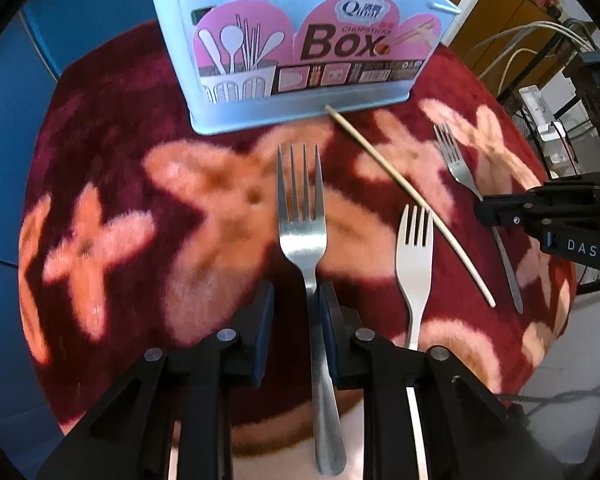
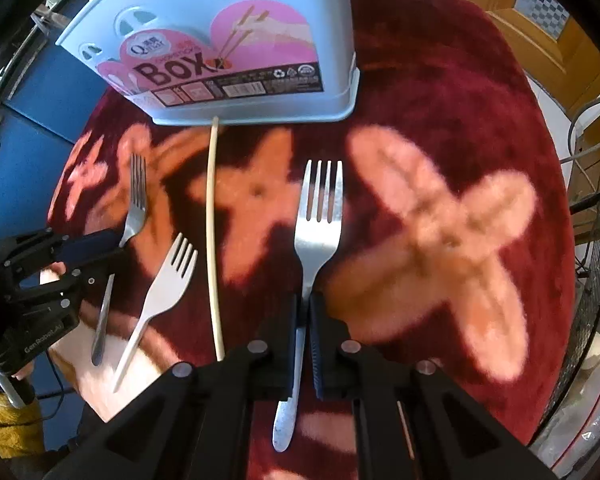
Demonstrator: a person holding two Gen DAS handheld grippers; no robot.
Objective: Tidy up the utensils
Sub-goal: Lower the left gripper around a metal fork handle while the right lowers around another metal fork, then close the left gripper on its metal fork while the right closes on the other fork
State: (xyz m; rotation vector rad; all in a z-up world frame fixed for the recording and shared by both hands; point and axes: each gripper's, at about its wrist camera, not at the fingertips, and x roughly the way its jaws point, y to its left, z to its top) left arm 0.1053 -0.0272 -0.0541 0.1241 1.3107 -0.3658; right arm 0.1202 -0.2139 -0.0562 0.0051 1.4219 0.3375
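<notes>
Your left gripper (image 1: 294, 300) is straddling a steel fork (image 1: 302, 216) with a gap on one side, jaws apart; your right gripper (image 2: 303, 312) is clamping another fork (image 2: 320, 216) by its neck; a white fork (image 1: 414, 240) and chopstick (image 1: 408, 200) are lying between them, before the blue utensil box (image 1: 300, 40).

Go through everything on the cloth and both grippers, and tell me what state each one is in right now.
Left gripper: open, jaws straddling a fork handle.
Right gripper: shut on a fork handle.
Left steel fork: between open jaws, not gripped.
Right steel fork: clamped by its handle.
White fork: lying loose on the cloth.
Chopstick: lying loose, tip at the box's base.
Utensil box: upright.
</notes>
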